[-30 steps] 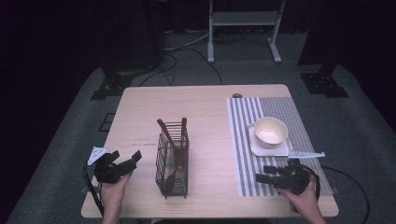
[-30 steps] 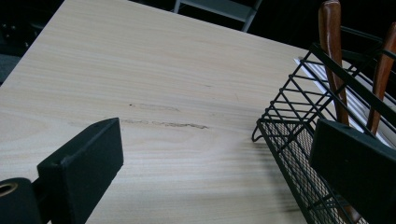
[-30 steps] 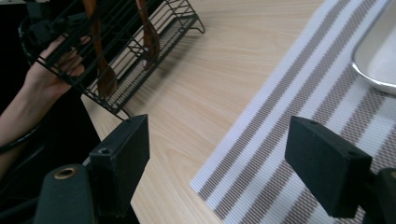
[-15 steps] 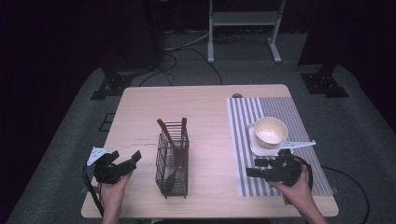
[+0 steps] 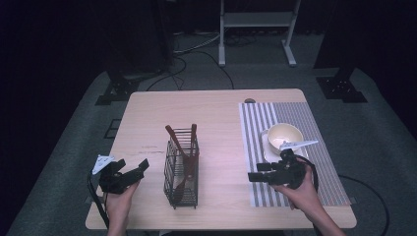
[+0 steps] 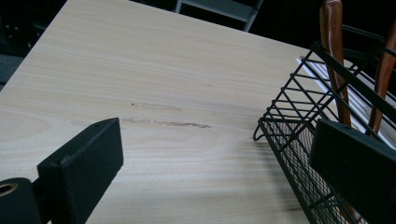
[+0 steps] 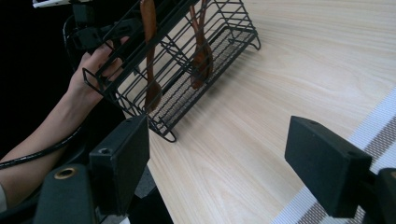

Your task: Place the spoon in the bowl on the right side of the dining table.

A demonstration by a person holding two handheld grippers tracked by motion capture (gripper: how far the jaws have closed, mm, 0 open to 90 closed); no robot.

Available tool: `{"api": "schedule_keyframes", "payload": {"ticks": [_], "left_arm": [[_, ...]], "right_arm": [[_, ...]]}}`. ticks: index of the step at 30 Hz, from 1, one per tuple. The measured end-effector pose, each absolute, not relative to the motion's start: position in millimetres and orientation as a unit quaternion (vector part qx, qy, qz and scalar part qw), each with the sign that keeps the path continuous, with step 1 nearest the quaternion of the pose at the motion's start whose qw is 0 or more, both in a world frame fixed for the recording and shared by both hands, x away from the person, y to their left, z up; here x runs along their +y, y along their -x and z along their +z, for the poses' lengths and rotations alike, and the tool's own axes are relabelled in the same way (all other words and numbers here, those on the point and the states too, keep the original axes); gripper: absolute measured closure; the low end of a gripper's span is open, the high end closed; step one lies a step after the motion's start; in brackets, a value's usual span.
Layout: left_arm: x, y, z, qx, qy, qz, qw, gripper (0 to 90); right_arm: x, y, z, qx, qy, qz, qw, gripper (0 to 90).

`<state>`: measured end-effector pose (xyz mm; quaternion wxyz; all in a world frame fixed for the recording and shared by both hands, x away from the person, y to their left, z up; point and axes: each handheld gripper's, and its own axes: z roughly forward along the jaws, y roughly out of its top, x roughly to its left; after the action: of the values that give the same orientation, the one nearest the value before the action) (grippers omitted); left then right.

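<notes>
A black wire basket stands at the front middle of the wooden table, with two brown wooden utensils leaning inside it. My left gripper rests near the front left edge, open, its jaws angled toward the basket. In the left gripper view the basket and the wooden handles sit just past my right jaw. My right gripper hovers over the striped mat's left edge, open and pointing left at the basket. Nothing lies between either pair of jaws.
A cream bowl on a white saucer sits on the grey-and-white striped placemat at the right. A small dark object lies at the mat's far corner. In the right gripper view the other hand shows behind the basket.
My right gripper has moved left from the front of the mat to its left edge, with its jaws now pointing at the basket. The left gripper has stayed put.
</notes>
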<state>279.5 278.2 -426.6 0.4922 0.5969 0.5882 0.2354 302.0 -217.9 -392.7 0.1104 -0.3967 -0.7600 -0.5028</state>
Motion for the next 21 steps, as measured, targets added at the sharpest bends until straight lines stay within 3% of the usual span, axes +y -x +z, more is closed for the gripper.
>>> {"api": "schedule_keyframes", "payload": {"ticks": [21], "left_arm": [[279.0,-279.6,-427.3,0.59,-0.597,0.235,0.49,2.2]], "right_arm": [[-177.9,-324.1,-369.2,-0.777,0.371,-0.492,0.132,20.8]]}}
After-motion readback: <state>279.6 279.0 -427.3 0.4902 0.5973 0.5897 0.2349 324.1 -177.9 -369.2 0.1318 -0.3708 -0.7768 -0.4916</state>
